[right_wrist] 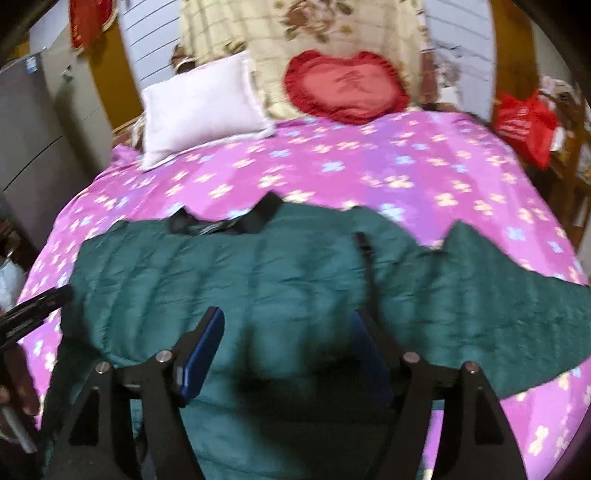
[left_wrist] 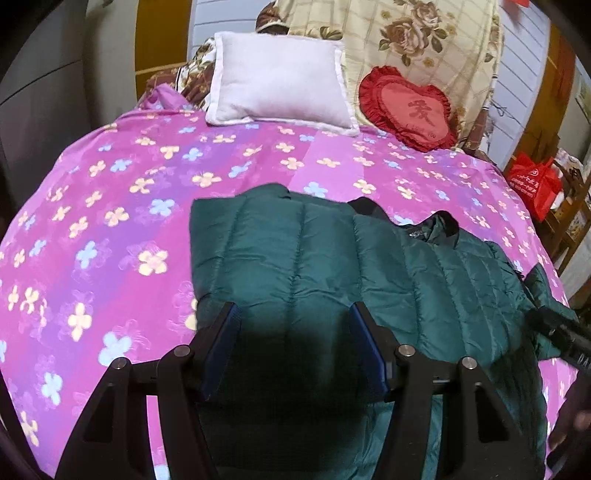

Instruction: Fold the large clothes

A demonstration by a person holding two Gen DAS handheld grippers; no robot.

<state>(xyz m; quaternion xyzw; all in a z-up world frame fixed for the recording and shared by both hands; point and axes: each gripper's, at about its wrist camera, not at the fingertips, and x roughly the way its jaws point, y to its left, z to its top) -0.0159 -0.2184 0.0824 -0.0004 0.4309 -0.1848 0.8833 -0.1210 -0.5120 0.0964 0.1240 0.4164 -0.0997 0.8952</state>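
Observation:
A dark green quilted puffer jacket (left_wrist: 332,266) lies spread on the pink flowered bedspread (left_wrist: 110,221), collar with a black label toward the right in the left wrist view. It also shows in the right wrist view (right_wrist: 258,273), with one sleeve reaching right. My left gripper (left_wrist: 293,314) is open above the jacket's near edge, holding nothing. My right gripper (right_wrist: 288,321) is open above the jacket's middle, holding nothing. The right gripper's tip (left_wrist: 561,332) shows at the right edge of the left wrist view; the left gripper's tip (right_wrist: 37,306) shows at the left edge of the right wrist view.
A white pillow (left_wrist: 280,85) and a red heart cushion (left_wrist: 410,107) lie at the head of the bed against a floral quilt (left_wrist: 406,33). A red bag (left_wrist: 535,181) sits on a wooden shelf to the right. A grey cabinet (right_wrist: 33,140) stands left.

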